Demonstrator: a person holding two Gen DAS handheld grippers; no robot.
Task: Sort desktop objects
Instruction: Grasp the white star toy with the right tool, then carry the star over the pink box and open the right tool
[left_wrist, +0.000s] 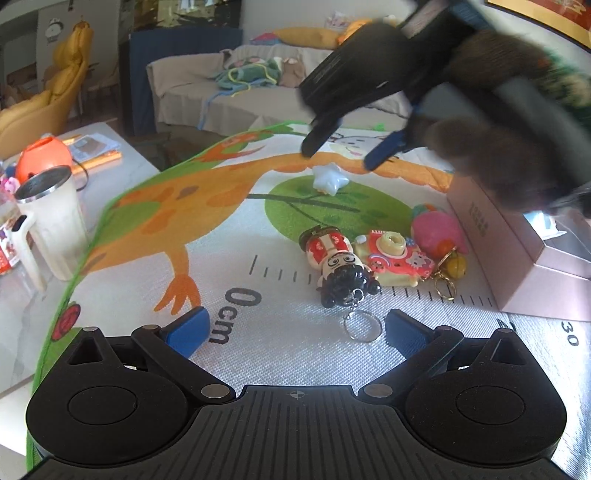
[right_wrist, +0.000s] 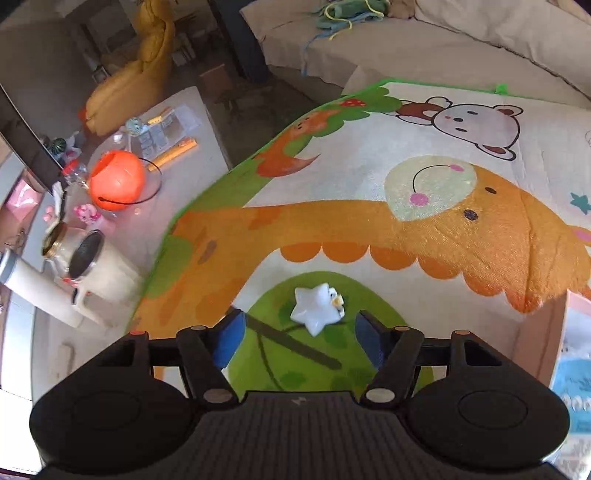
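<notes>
Right gripper (right_wrist: 299, 338), jaws wide and empty, hovers over the white star toy (right_wrist: 317, 308); at its five o'clock, doll keychain (left_wrist: 340, 264), toy camera (left_wrist: 393, 260) and pink charm (left_wrist: 436, 230) lie unsorted beside the pink box (left_wrist: 495, 236). Left gripper (left_wrist: 295, 332) waits wide, empty.

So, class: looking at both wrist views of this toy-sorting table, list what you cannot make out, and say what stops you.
- Pink box: its contents, cut off by the right edge in both views.
- Right tongs: motion-blurred in the left wrist view, so their height above the star toy is unclear.
- Pink round toy: partly hidden behind the camera toy.
- Printing on the camera toy: too small to read.
- Clutter beside the orange bucket: too small and blurred.
</notes>
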